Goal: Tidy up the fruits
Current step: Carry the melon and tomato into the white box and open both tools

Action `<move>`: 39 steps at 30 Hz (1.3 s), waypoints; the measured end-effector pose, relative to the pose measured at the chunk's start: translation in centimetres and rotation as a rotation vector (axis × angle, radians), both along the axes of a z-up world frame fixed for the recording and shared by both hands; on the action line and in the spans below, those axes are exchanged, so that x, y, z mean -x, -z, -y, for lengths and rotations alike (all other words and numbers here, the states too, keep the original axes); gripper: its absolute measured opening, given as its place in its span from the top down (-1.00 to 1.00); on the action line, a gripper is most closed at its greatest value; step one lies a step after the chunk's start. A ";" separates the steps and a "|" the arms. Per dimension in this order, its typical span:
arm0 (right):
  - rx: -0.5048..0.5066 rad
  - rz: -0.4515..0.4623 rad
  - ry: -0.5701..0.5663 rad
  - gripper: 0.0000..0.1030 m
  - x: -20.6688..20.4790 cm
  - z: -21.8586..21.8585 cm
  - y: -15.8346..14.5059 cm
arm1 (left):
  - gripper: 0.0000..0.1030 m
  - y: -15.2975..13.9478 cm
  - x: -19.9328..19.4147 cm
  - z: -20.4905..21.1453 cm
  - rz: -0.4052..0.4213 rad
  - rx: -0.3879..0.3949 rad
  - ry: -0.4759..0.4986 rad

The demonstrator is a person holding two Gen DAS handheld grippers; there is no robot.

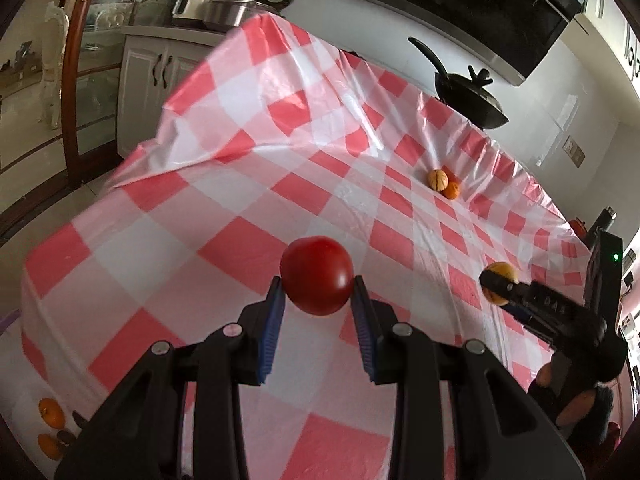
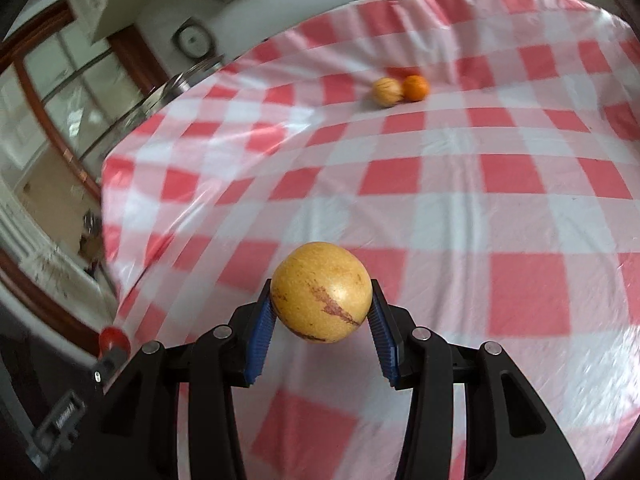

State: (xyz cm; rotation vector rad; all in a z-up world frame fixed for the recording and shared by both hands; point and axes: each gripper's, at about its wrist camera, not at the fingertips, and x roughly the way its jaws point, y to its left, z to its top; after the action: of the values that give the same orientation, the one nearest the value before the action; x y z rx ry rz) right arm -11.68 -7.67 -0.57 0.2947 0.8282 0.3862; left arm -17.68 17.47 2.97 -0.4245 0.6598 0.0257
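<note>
Left gripper: clamped on a red tomato, held above the checked tablecloth.
Right gripper: clamped on a yellow streaked fruit, also off the cloth.
Far cloth: second streaked fruit touching an orange.

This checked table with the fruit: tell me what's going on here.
A person is sorting fruit with a handheld gripper in each hand. The left gripper is shut on a red tomato, held above the red-and-white checked tablecloth. The right gripper is shut on a yellow fruit with reddish streaks, also held off the cloth. Farther back, a streaked yellow fruit and a small orange sit touching each other. Two more oranges lie at the cloth's near left edge.
</note>
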 end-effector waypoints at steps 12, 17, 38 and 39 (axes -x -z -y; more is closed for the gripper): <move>0.099 0.040 -0.213 0.13 5.3 -7.5 -0.7 | 0.34 0.7 4.5 -3.4 -0.001 -0.054 -0.033; 0.134 0.051 -0.312 0.13 7.4 -11.0 -0.5 | 0.34 1.0 7.0 -5.4 0.002 -0.076 -0.066; 0.341 0.206 -0.816 0.12 19.4 -24.2 2.2 | 0.34 8.2 17.7 -14.7 -0.161 0.003 -0.310; 0.356 0.216 -0.836 0.12 20.1 -24.6 2.6 | 0.34 8.7 18.1 -15.0 -0.174 0.012 -0.322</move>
State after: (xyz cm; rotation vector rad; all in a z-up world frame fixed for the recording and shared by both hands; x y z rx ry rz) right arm -31.75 16.89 -3.14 -0.4435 0.7601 1.0143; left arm -35.82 32.52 -5.70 -0.5413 0.7572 0.3676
